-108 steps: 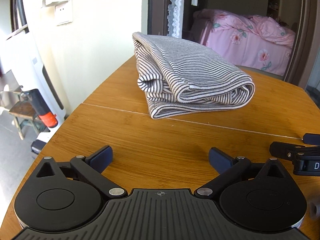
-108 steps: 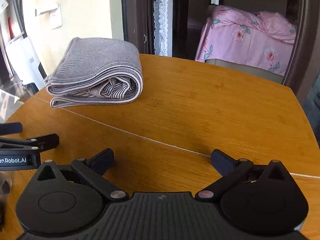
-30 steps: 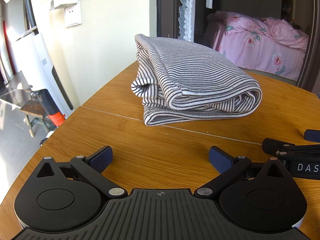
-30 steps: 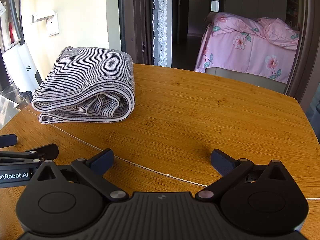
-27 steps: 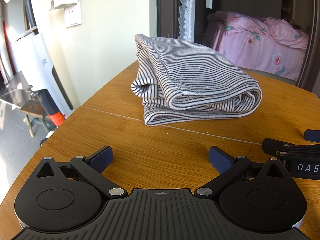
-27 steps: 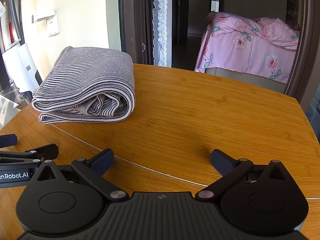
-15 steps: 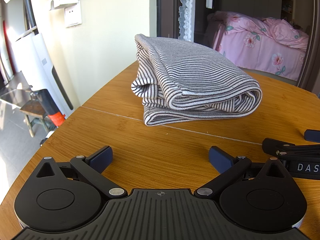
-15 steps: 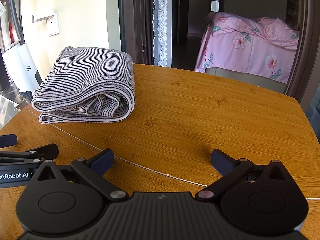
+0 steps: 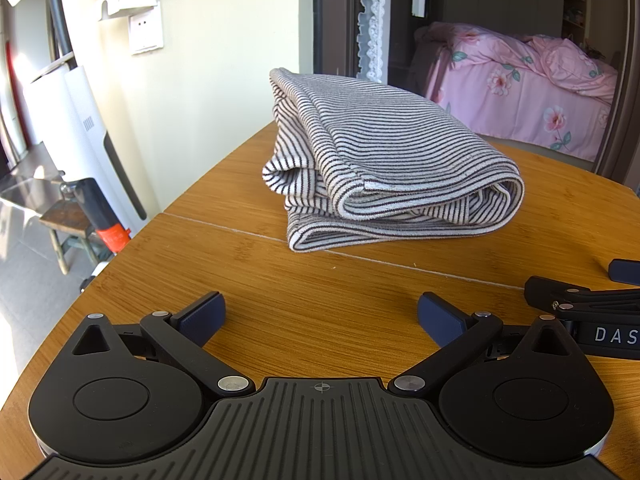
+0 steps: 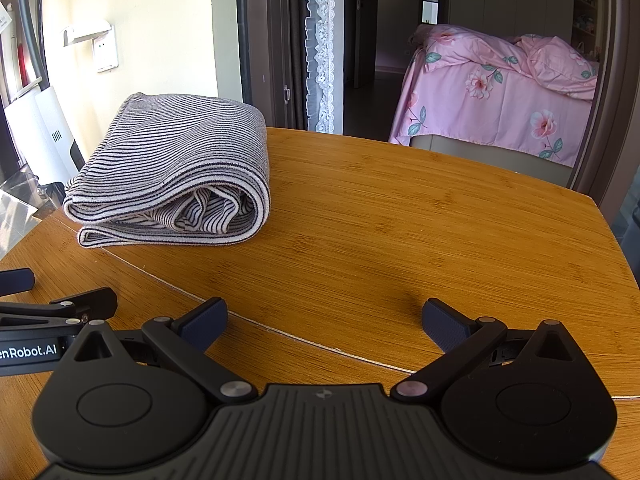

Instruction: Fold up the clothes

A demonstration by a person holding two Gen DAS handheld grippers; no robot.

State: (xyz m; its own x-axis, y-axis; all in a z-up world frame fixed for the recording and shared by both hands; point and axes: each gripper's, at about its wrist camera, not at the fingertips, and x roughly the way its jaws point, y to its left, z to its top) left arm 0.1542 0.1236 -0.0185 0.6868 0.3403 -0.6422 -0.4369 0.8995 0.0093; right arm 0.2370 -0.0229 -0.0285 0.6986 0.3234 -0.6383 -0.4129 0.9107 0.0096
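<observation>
A black-and-white striped garment (image 9: pixel 384 160) lies folded into a thick bundle on the round wooden table (image 9: pixel 320 280); the right wrist view shows the same striped garment (image 10: pixel 176 172) at far left. My left gripper (image 9: pixel 322 314) sits low over the table in front of the bundle, open, nothing between its blue pads. My right gripper (image 10: pixel 324 318) rests to its right, also open and empty, well clear of the cloth. Each view shows the other gripper's fingers at its edge: the right gripper (image 9: pixel 580 300) and the left gripper (image 10: pixel 52 304).
The table edge (image 9: pixel 120 248) curves close on the left, with a stool (image 9: pixel 64 220) and a white appliance (image 9: pixel 92 136) beyond it. A doorway behind the table shows a bed with pink floral bedding (image 10: pixel 500 88). Bare tabletop (image 10: pixel 440 220) spreads right of the bundle.
Over 3.6 s both grippers shifted slightly, so the bundle appears a little nearer and higher. In the last second nothing has moved.
</observation>
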